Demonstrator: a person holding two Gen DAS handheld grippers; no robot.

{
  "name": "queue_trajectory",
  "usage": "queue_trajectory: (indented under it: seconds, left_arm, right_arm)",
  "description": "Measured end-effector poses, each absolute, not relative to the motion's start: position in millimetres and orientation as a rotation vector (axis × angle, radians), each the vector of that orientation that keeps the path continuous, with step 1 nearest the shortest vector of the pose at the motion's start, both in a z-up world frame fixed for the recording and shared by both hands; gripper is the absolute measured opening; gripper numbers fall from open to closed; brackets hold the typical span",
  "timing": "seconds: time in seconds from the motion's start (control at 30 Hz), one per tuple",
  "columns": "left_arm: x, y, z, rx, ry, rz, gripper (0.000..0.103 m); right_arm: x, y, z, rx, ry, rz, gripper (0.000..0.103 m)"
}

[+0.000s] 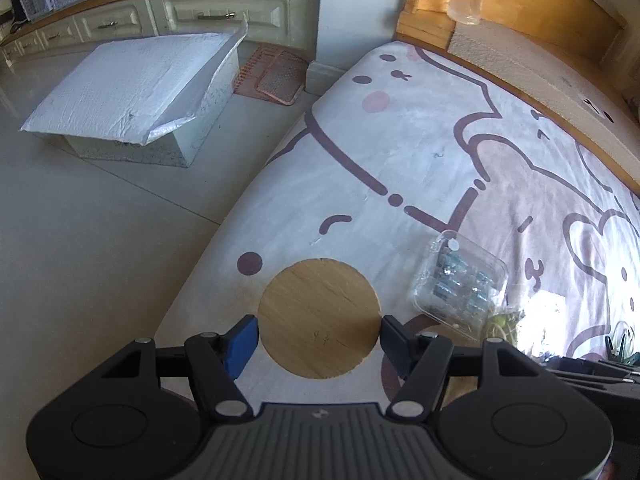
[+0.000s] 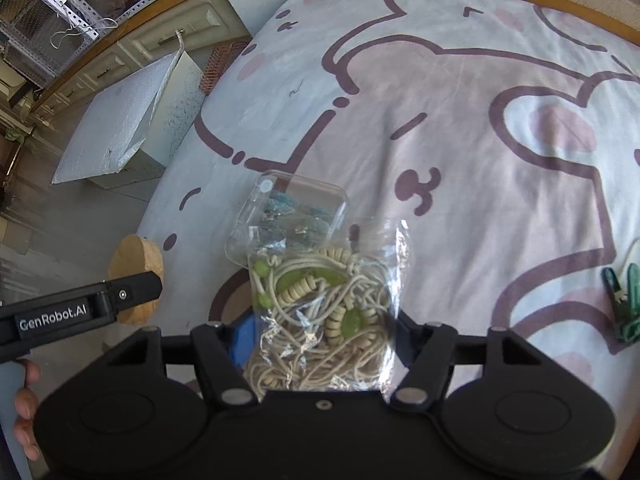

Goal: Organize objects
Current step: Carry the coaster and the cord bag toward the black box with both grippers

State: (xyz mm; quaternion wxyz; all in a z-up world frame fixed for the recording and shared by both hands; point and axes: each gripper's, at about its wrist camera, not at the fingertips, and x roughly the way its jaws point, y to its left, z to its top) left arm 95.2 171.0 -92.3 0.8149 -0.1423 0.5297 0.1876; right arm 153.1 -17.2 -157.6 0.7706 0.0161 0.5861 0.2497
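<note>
Now | left fingers [image 1: 256, 344] clamp wooden disc [image 1: 318, 316] edges | right fingers [image 2: 244, 340] grip bagged cord necklace [image 2: 320, 312]

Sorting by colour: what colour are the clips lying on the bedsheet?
Green. The clips show best in the right wrist view, at its right edge.

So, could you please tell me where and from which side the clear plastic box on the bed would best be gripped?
Probably from above, across its short width at the far half. The clear plastic box lies flat on the bedspread, so only its low side walls offer opposing faces. In the right wrist view, the bag of beaded cord covers its near end.
</note>
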Motion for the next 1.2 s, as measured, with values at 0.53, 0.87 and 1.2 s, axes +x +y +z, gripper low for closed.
queue_trajectory:
  seconds: [0.53, 0.87, 1.2]
  left_arm:
    - [86.5, 129.7, -48.9, -0.201, 1.045, 0.32, 0.067]
    - [76.7, 78.9, -20.4, -0.091, 0.987, 0.205, 0.067]
    - [62.0, 35.3, -8.3, -0.033, 0.968, 0.11, 0.067]
  right_arm:
    - [136.2, -84.4, -99.7, 0.062, 1.121, 0.408, 0.067]
    - [108.1, -130.2, -66.4, 0.062, 1.044, 0.35, 0.066]
    - [77.2, -179.2, -44.9, 0.064, 0.999, 0.262, 0.066]
